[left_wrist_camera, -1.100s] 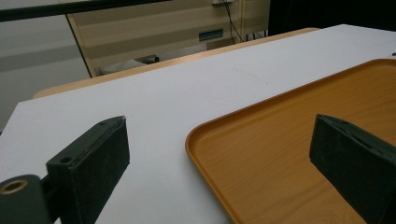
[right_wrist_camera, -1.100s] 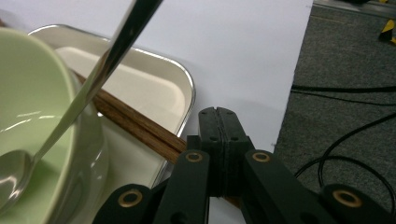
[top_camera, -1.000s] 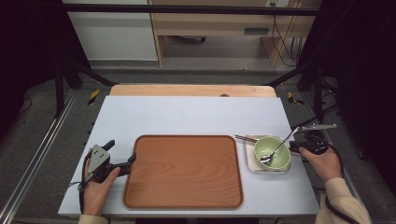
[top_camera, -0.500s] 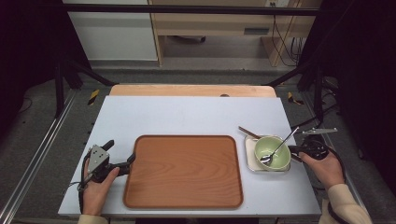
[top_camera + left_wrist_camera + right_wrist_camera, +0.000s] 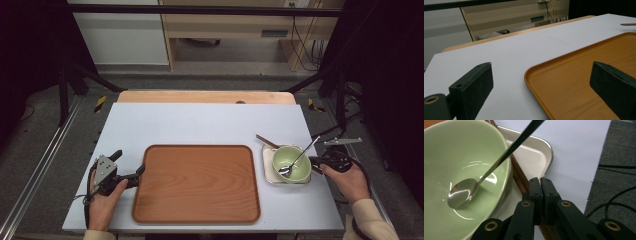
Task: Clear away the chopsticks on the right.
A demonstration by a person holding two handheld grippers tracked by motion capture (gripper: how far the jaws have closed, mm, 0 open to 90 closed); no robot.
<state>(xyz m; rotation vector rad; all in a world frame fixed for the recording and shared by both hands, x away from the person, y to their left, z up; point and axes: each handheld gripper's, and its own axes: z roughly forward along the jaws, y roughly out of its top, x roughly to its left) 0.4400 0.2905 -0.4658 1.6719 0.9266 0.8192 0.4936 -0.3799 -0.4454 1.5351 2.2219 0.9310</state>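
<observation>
Fingers (image 5: 541, 192) of the right gripper (image 5: 320, 162) are clenched on nothing beside the bowl (image 5: 291, 163) (spoon (image 5: 298, 158) inside), the left gripper (image 5: 541, 87) gapes over the bare tray's (image 5: 197, 182) corner; apparently nothing is loaded yet.

A large rectangular brown wooden tray (image 5: 197, 182) is being carried by the white table (image 5: 200, 122). To its right, a pale green bowl (image 5: 290, 162) is being supported by a small cream tray (image 5: 268, 169).
</observation>
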